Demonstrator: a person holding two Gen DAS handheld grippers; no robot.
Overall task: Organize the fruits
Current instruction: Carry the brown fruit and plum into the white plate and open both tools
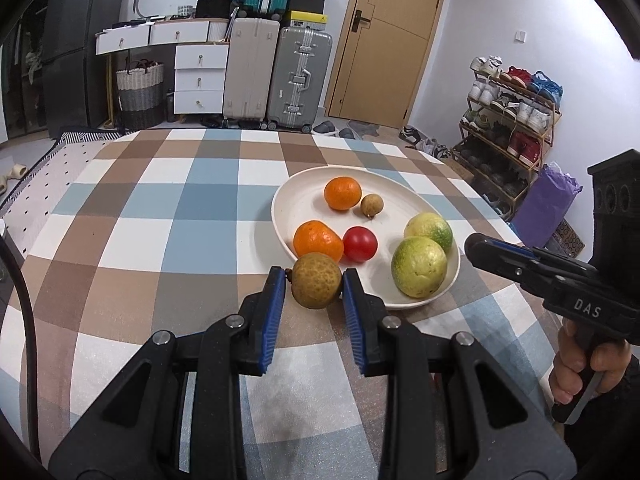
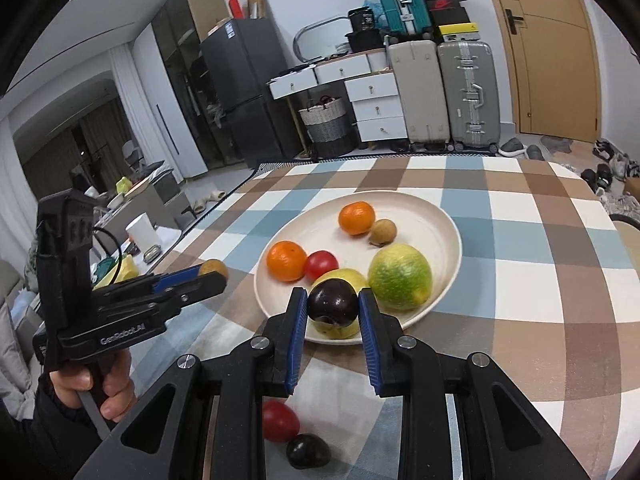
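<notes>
two grippers hang over the checked tablecloth point(image 1: 160, 216), each in a person's hand, and both carry fruit. on the cloth sits a wide cream plate point(image 1: 304, 200), and in it lie two yellow-green fruits point(image 1: 419, 267) side by side at its right, two oranges point(image 1: 342, 193), one toward the back and one at the near left rim, a red tomato point(image 1: 360, 243) just beside the nearer orange, and a small brown longan point(image 1: 371, 205) just beside the farther orange. the left gripper point(image 1: 314, 286) has its blue pads pressed on a brown, speckled round fruit point(image 1: 316, 280), held above the near edge of the plate. the right gripper point(image 2: 333, 307) is clamped on a dark plum point(image 2: 333, 304), held over the plate's near side in front of a yellow-green fruit. under the right gripper, on the cloth, lie a second red tomato point(image 2: 280, 420) and a second dark plum point(image 2: 308, 450), close together and outside the plate.
</notes>
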